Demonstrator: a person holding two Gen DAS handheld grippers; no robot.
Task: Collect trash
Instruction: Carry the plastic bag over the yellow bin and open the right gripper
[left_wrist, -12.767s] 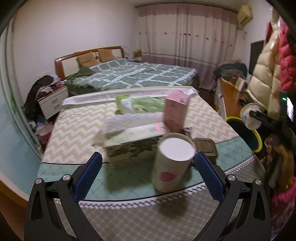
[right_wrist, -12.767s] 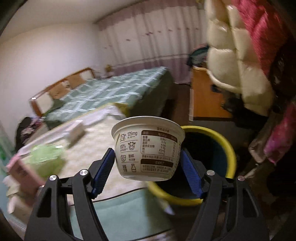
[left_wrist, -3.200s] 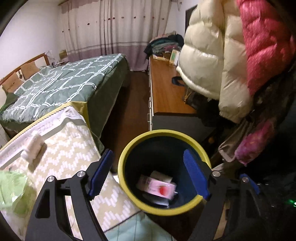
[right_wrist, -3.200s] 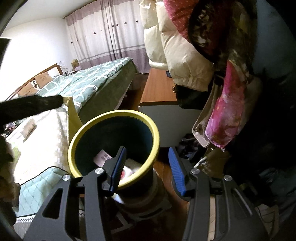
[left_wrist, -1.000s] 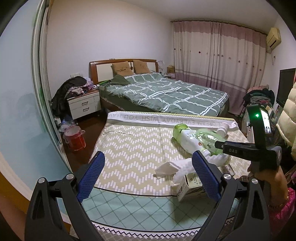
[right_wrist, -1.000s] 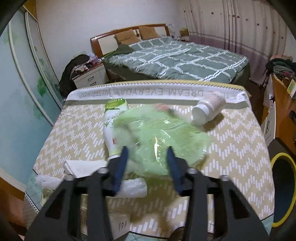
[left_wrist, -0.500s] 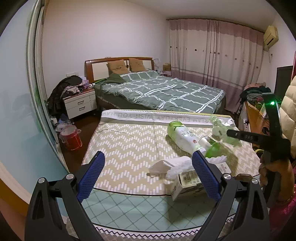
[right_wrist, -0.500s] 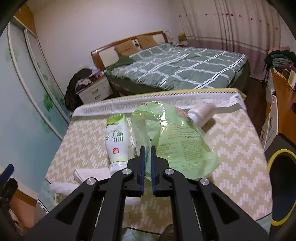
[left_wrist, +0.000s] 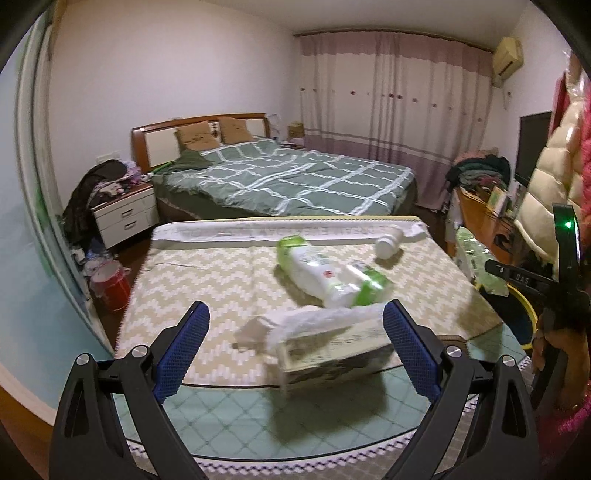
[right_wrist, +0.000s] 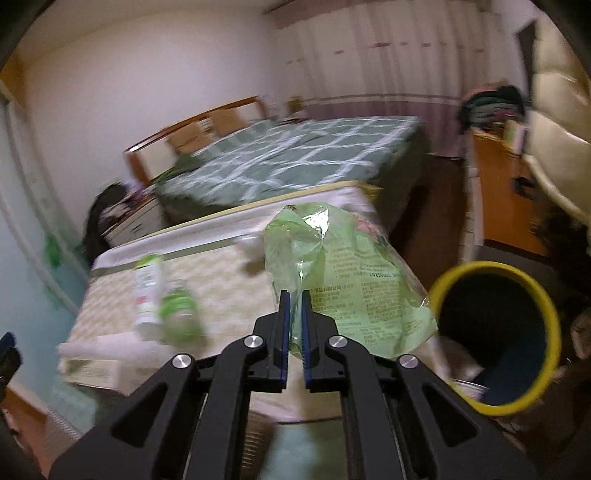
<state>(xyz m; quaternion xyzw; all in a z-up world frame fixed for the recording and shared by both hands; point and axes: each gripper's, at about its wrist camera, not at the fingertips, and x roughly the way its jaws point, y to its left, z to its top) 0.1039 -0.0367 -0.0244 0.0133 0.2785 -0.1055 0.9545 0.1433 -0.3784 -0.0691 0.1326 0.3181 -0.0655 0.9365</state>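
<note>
Two blue-padded jaws of the right gripper (right_wrist: 294, 295) clamped on a crumpled translucent green plastic bag (right_wrist: 347, 280), raised above the zigzag-patterned table (right_wrist: 229, 269), just left of the yellow-rimmed dark bin (right_wrist: 495, 336). Left gripper (left_wrist: 295, 332) spread wide, empty, facing a tissue box (left_wrist: 332, 350).

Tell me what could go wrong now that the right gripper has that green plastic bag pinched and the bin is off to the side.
1. The right gripper pinches only one edge of the green plastic bag; the slick film could slip out short of the yellow-rimmed bin.
2. The bag hangs wide and loose, so it may catch the bin's rim and drape outside.
3. The left gripper is open above the tissue box; a swing could knock it.
</note>
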